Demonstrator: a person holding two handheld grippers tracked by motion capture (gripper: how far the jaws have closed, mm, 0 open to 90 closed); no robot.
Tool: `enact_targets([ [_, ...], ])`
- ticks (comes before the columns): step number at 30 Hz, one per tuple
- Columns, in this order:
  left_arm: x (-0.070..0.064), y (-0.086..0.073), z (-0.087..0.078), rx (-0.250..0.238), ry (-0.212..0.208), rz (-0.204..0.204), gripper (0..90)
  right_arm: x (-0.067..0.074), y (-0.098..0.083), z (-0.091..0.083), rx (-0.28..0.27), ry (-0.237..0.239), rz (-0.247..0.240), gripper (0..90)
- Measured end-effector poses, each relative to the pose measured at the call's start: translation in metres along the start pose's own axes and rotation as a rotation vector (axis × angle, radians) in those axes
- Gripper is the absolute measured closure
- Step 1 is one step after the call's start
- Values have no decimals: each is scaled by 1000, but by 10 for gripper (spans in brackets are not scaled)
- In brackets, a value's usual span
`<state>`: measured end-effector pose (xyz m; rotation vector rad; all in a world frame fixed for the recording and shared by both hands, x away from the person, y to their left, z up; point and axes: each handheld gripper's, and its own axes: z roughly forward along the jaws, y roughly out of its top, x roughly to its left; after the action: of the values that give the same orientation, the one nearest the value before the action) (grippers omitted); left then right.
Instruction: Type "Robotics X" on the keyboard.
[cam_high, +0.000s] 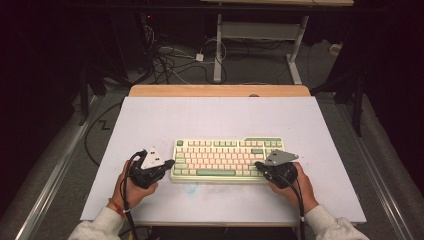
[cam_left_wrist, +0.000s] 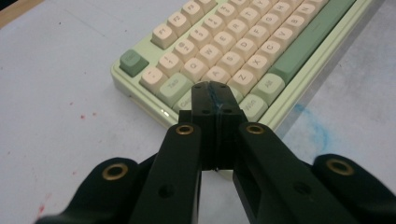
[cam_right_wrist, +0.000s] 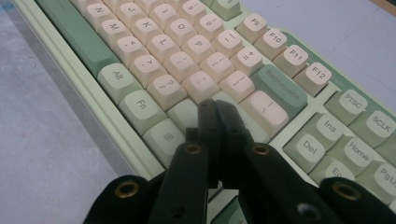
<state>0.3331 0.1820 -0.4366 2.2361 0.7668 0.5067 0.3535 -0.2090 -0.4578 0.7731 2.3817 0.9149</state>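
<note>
A pale green keyboard (cam_high: 227, 160) with cream and green keys lies in the middle of the white mat. My left gripper (cam_high: 170, 164) is at its left end, jaws shut with nothing between them. In the left gripper view the tips (cam_left_wrist: 214, 91) hover over the lower-left keys of the keyboard (cam_left_wrist: 233, 46), near Tab and Z. My right gripper (cam_high: 259, 165) is at the right front part, also shut and holding nothing. In the right gripper view its tips (cam_right_wrist: 215, 109) sit just above the keys near Fn and the slash key of the keyboard (cam_right_wrist: 187, 60).
The white mat (cam_high: 150, 125) covers a wooden table (cam_high: 220, 90) whose far edge shows behind. A blue smudge (cam_left_wrist: 310, 126) marks the mat in front of the keyboard. Cables (cam_high: 165, 60) and a desk frame (cam_high: 218, 50) stand on the floor beyond.
</note>
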Motion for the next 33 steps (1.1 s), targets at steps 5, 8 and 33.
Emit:
enact_targets([
  [5, -3, 16, 11, 12, -29, 16, 874, 0, 0, 0, -4, -2, -2, 900],
  [8, -6, 26, 19, 32, -46, 30, 874, 1, 0, 0, -5, -5, -3, 900],
  [33, -17, 73, 72, 122, -84, 109, 861, 2, -1, 0, -10, -14, -8, 900],
])
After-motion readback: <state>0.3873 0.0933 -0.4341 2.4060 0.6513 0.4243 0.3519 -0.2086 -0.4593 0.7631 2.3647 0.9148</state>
